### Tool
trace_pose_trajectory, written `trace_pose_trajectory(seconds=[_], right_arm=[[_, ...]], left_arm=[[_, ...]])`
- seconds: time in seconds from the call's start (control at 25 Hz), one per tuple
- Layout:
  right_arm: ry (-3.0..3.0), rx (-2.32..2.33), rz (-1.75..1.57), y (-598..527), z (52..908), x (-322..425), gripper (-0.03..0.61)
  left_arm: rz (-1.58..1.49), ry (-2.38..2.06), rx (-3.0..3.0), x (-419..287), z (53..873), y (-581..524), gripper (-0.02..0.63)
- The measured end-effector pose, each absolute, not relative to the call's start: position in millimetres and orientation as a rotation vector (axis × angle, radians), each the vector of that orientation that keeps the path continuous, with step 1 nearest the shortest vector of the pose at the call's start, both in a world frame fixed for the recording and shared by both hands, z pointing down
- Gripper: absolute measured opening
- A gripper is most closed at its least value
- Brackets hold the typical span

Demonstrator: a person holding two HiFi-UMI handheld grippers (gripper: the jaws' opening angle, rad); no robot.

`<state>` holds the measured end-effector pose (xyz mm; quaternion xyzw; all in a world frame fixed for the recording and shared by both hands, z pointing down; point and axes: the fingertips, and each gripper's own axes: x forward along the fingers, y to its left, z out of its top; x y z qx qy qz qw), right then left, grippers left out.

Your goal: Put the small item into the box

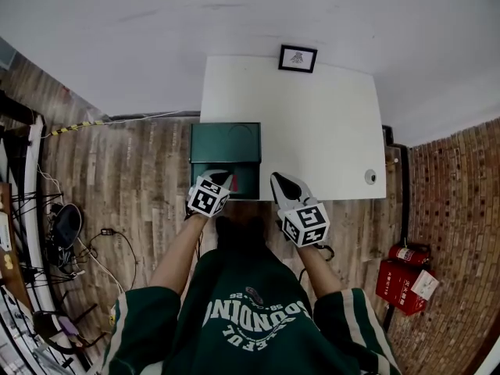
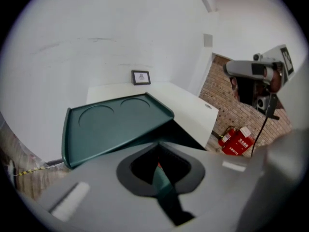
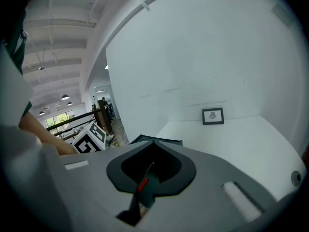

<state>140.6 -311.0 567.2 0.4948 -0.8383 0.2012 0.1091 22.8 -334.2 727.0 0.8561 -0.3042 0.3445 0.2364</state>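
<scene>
Jaws together, box lid (image 1: pixel 225 141) tilted up

Bright, even light, with soft shadows only. My left gripper (image 2: pixel 161 187) blurs up close — fisheye edges bend into black.

I record the box (image 1: pixel 225 153) on the table (image 1: pixel 312 123), just ahead of my left gripper (image 1: pixel 221 178). The picture frame (image 1: pixel 298 58) stands at the table's far edge, ahead of my right gripper (image 1: pixel 278 182); the small item (image 1: pixel 370 176) lies well right of that gripper.
</scene>
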Motion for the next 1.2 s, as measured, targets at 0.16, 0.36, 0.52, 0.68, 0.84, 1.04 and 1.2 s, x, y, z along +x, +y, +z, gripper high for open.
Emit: trace_pose_trajectory(seconds=[0.16, 0.36, 0.52, 0.68, 0.84, 1.04, 1.2], right_arm=[[-2.490, 1.432, 0.572, -314.1, 562.5, 132.5, 0.003], [-2.516, 1.406, 0.545, -318.8, 554.3, 124.2, 0.003], [-2.536, 1.398, 0.518, -326.5, 547.3, 122.8, 0.003], [-2.548, 1.421, 0.487, -336.2, 536.3, 127.4, 0.003], [-2.567, 1.434, 0.430, -346.3, 518.8, 130.0, 0.003], [-2.611, 1.456, 0.365, -356.7, 490.5, 130.7, 0.003], [-2.640, 1.452, 0.322, -359.8, 475.0, 126.7, 0.003]], left_arm=[[0.861, -0.875, 2.360, 13.8, 708.3, -334.0, 0.052], [0.757, -0.933, 2.387, 4.3, 679.5, -338.5, 0.052], [0.644, -1.008, 2.450, -0.3, 640.0, -350.4, 0.052], [0.555, -1.081, 2.517, -7.6, 594.1, -361.5, 0.052], [0.479, -1.167, 2.590, -14.5, 551.6, -371.4, 0.052], [0.378, -1.236, 2.637, -21.9, 511.5, -376.1, 0.052], [0.329, -1.269, 2.666, -26.3, 489.4, -375.9, 0.052]])
